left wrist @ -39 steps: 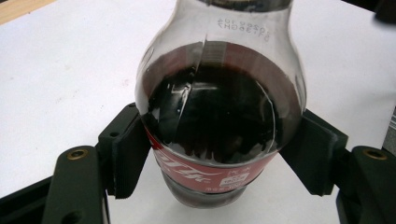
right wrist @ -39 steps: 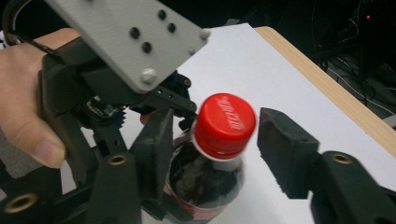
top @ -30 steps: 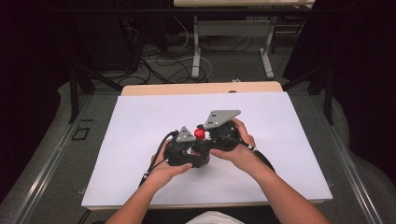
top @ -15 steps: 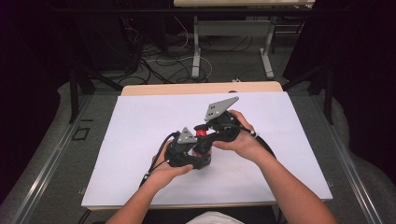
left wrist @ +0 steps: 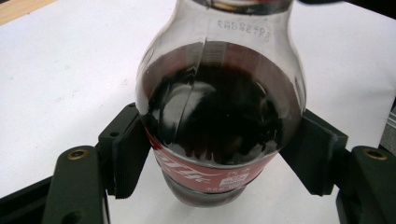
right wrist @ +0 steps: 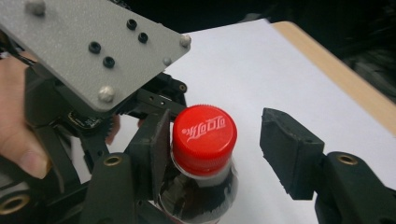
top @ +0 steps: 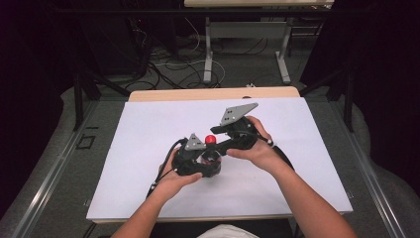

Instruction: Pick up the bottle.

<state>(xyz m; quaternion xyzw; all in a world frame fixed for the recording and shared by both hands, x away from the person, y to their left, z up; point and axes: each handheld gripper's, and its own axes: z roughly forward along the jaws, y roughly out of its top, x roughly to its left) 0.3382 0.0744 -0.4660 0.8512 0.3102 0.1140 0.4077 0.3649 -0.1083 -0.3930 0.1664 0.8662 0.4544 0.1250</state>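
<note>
Bottle [left wrist: 219, 126] upright on the white table [top: 148, 124], near its middle, dark drink inside up to the shoulder, red label band low on the body. Left gripper [left wrist: 219, 161] clamped on bottle, one black jaw pressed to each side of the body at the label. Red cap [right wrist: 204, 131] on the neck, seen from above between the jaws of the right gripper [right wrist: 219, 140]. Right gripper spread wider than the cap: left jaw touching or just beside the cap's edge, right jaw clearly apart from it. From the high view, both grippers close together over the table's centre, cap [top: 210, 139] between them, right gripper [top: 225, 136] reaching in from the right and above the left gripper [top: 200, 156].
</note>
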